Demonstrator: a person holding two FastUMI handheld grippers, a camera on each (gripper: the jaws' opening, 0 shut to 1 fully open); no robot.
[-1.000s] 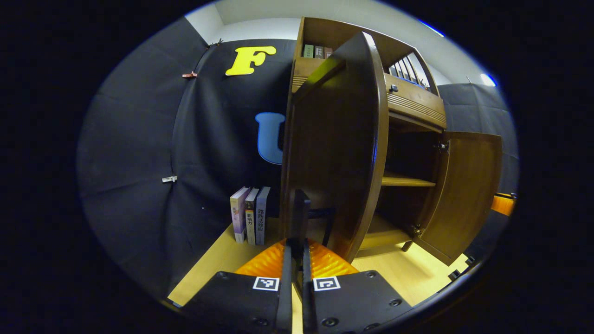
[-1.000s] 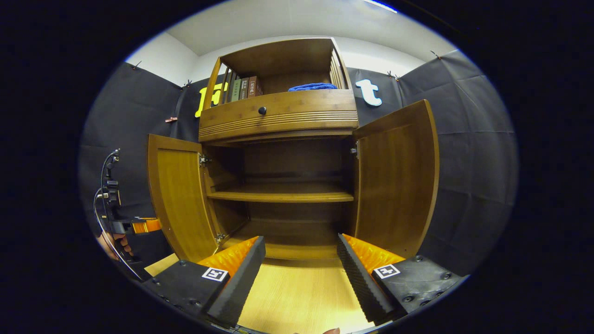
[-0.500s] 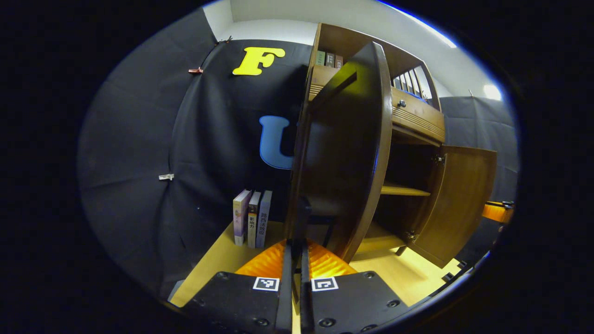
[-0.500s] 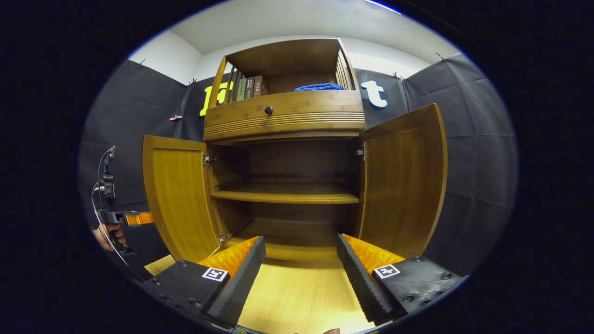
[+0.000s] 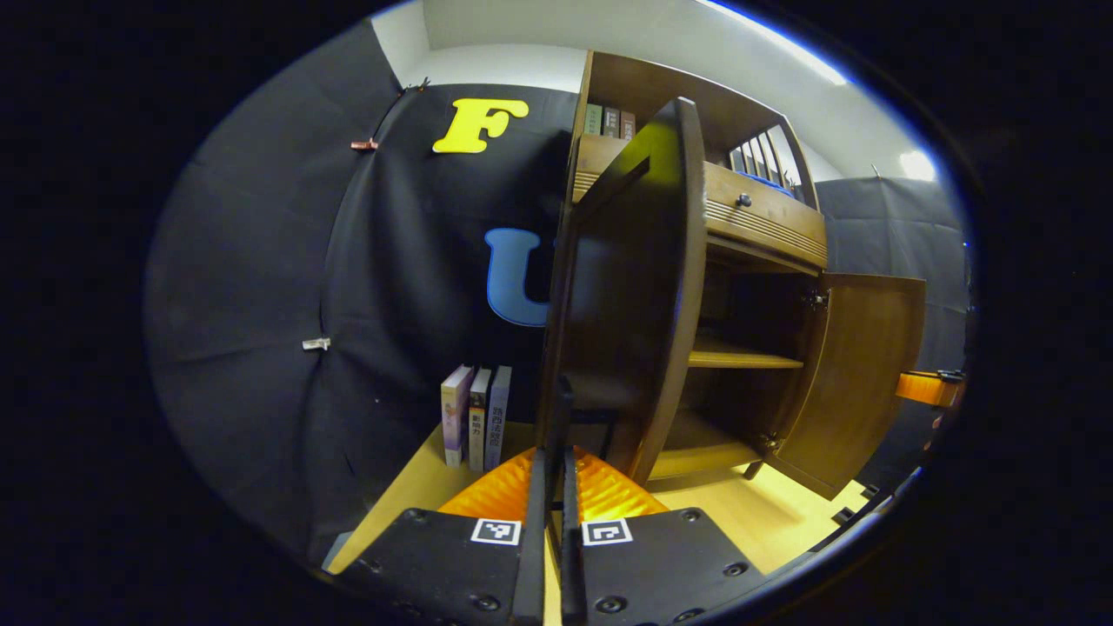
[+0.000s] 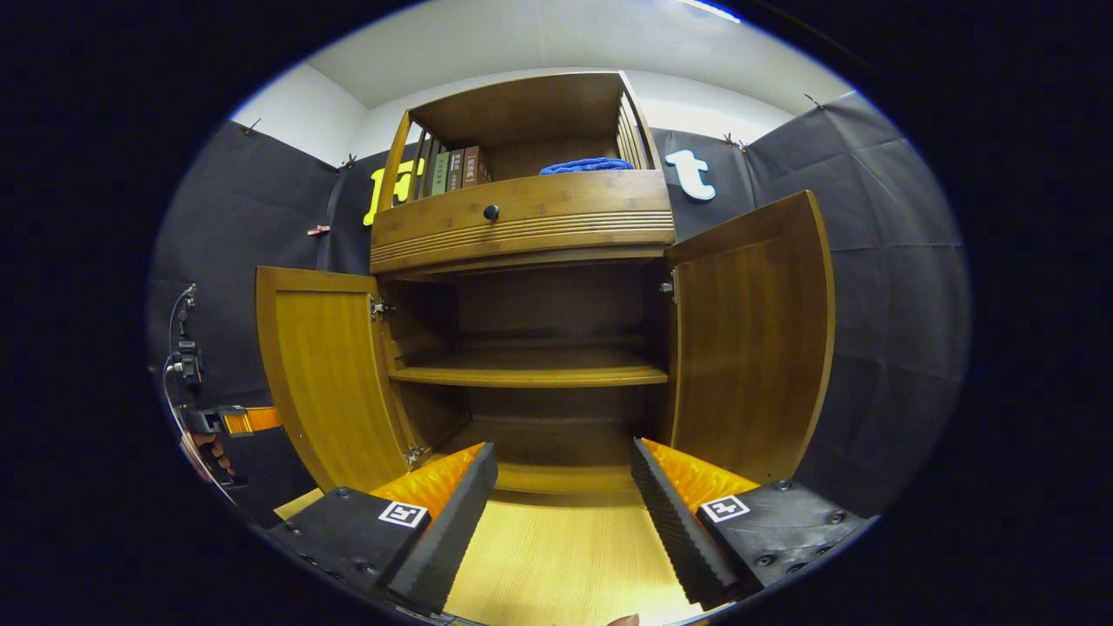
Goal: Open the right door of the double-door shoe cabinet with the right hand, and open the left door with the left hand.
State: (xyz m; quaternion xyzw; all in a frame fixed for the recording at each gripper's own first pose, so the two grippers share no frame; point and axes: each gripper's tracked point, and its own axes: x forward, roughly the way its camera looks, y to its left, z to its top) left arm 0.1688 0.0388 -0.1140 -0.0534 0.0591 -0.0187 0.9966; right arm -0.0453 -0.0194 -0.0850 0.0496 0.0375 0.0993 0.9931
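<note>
1. Your right gripper is spread wide with nothing between its fingers. It sits low over the wooden floor, aimed straight into the shoe cabinet.
2. Both doors are swung out. In the right gripper view the left door stands open on the left side of the cabinet and the right door stands open on the right side, both hanging on their hinges.
3. Between the doors you can see one shelf across the middle of the dark inside, and nothing on it that I can make out.
4. Your left gripper has its fingers pressed together. A dark bar-like thing rises right in front of the tips, against the outer face of the left door, but I can't tell if the fingers are actually pinching it.
5. In the left gripper view that door is seen nearly edge-on, with the right door open past it on the far side.
6. Above the doors there's a drawer with a small dark knob, and on the top shelf some books stand at the left end and a blue cloth lies near the middle.
7. Three more books stand on the floor beside the cabinet, against the black wall.
8. At the left edge of the right gripper view, a hand holds the other gripper, just beside the left door.
</note>
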